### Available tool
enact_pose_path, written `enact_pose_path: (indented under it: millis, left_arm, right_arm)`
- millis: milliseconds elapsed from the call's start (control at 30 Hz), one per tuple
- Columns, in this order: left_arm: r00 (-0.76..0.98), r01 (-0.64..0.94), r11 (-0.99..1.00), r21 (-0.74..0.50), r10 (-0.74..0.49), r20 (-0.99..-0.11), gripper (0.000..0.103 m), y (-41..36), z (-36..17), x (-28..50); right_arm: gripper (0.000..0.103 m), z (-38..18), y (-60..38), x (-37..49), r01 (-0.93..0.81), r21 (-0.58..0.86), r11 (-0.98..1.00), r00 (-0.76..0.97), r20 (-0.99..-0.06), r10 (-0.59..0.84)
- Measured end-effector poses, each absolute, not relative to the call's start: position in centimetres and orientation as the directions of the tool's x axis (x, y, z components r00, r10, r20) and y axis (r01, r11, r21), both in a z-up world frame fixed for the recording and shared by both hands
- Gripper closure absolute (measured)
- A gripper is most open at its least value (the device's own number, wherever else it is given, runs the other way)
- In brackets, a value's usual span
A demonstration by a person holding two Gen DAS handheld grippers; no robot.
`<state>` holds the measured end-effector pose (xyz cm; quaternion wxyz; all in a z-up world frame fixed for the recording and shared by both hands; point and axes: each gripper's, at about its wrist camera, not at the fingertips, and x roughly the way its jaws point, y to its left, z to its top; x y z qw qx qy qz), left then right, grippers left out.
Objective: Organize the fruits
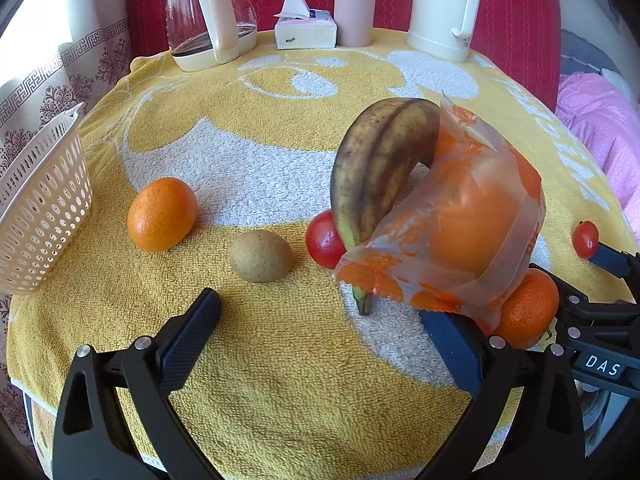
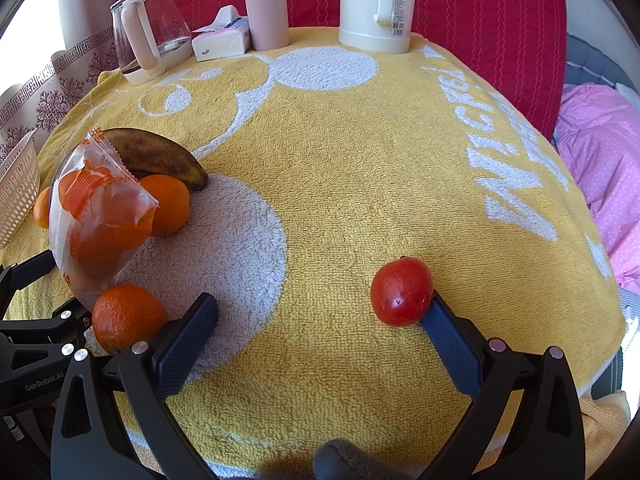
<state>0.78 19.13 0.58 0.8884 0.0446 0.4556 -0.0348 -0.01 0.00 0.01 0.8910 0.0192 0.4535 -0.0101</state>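
Observation:
My left gripper is open over the yellow towel. An orange in a printed plastic bag leans on a brown-spotted banana and rests against my left gripper's right fingertip. Ahead lie a loose orange, a kiwi and a tomato, partly hidden by the banana. My right gripper is open too. A second tomato touches its right fingertip, and another orange sits just outside its left finger. The bagged orange and banana are to its left.
A white perforated basket stands at the towel's left edge. Along the back are a glass kettle, a tissue pack, a pink flask and a white jug. Pink bedding lies beyond the right edge.

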Motion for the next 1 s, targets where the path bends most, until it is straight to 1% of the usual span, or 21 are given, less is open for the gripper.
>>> enact_pose_path:
  millis: [667,1000]
  left_arm:
    - [0.582,0.100,0.994,0.049,-0.018,-0.813,0.002,19.00,0.56,0.75]
    - [0.581,0.100,0.994,0.047,-0.020,-0.814,0.002,19.03,0.57,0.77]
  right_arm:
    - [0.005,0.22,0.16,-0.18,0.039,0.017,0.999,0.591,-0.807,-0.009]
    - [0.005,-0.03,-0.23,0.12,0.033,0.037,0.999,0.581,-0.814,0.011]
